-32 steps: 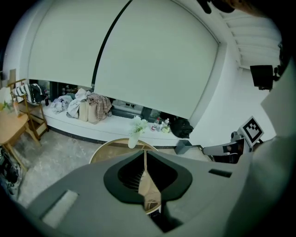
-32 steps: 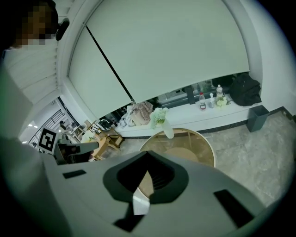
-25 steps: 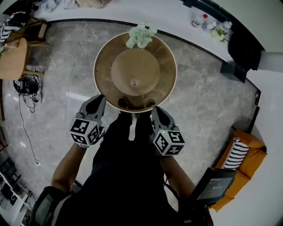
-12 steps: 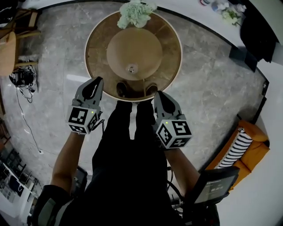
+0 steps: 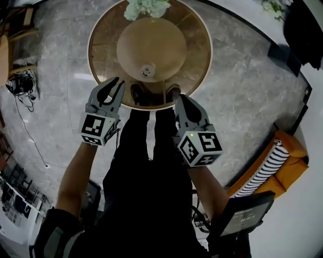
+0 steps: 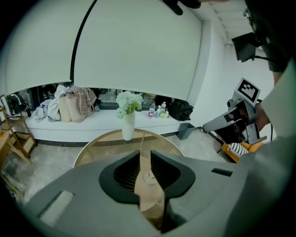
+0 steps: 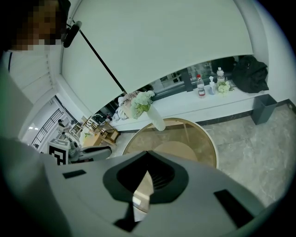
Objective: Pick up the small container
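The small container [image 5: 147, 70] is a pale little pot near the middle of the round glass table [image 5: 101, 53], above its brown base. My left gripper [image 5: 115, 83] hovers over the table's near-left edge, short of the pot. Its jaws are opening, with a narrow gap and nothing between them. Through that gap the left gripper view shows the small container [image 6: 149, 176] further ahead. My right gripper [image 5: 180, 99] is at the near-right edge, shut and holding nothing. In the right gripper view the jaw tips meet.
A white vase of pale flowers [image 5: 146, 7] stands at the table's far side, as the vase [image 6: 127, 126] in the left gripper view. The person's shoes [image 5: 137, 93] show through the glass. An orange sofa [image 5: 298, 156] is at the right, cables [image 5: 17, 83] at the left.
Both grippers have come forward to the table's near edge, and the table now sits closer in the head view. The left jaws, shut before, have parted slightly.
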A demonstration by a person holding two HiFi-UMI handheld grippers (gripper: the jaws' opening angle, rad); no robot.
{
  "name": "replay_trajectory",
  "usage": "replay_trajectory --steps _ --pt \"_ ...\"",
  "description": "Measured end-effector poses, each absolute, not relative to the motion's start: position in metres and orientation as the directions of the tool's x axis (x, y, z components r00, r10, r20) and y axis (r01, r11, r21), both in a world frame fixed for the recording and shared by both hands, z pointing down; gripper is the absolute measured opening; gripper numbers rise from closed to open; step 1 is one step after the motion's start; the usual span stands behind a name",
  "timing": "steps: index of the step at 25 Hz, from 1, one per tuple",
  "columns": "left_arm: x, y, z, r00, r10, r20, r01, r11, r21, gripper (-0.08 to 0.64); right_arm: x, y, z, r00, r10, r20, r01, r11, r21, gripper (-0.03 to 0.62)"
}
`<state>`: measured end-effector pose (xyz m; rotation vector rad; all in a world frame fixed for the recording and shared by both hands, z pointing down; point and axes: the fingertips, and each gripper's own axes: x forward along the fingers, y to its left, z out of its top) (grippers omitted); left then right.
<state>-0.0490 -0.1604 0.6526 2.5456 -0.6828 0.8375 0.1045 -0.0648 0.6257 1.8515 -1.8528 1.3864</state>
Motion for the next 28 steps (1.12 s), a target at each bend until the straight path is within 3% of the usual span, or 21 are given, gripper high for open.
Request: replay_trajectory --steps 11,18,28 --pt "-0.031 -0.144 0.726 0.694 -0.24 0.679 -0.462 -0.872 0.164 0.129 0.098 -0.057 0.653 -0.225 -0.671 0.707 -0.851 -0.218 -0.478 0.006" --pt "-0.013 -0.121 0.776 0.673 -0.124 0.729 -0.335 -0.93 0.151 0.295 0.095 -0.053 0.669 -0.23 -0.662 0.713 -0.839 -0.237 -0.49 0.006" --pt "-0.007 -0.115 0.814 0.628 -0.124 0.768 -0.256 -0.965 0.054 0.311 0.096 -0.044 0.684 -0.215 -0.639 0.739 -0.836 -0.271 -0.478 0.006"
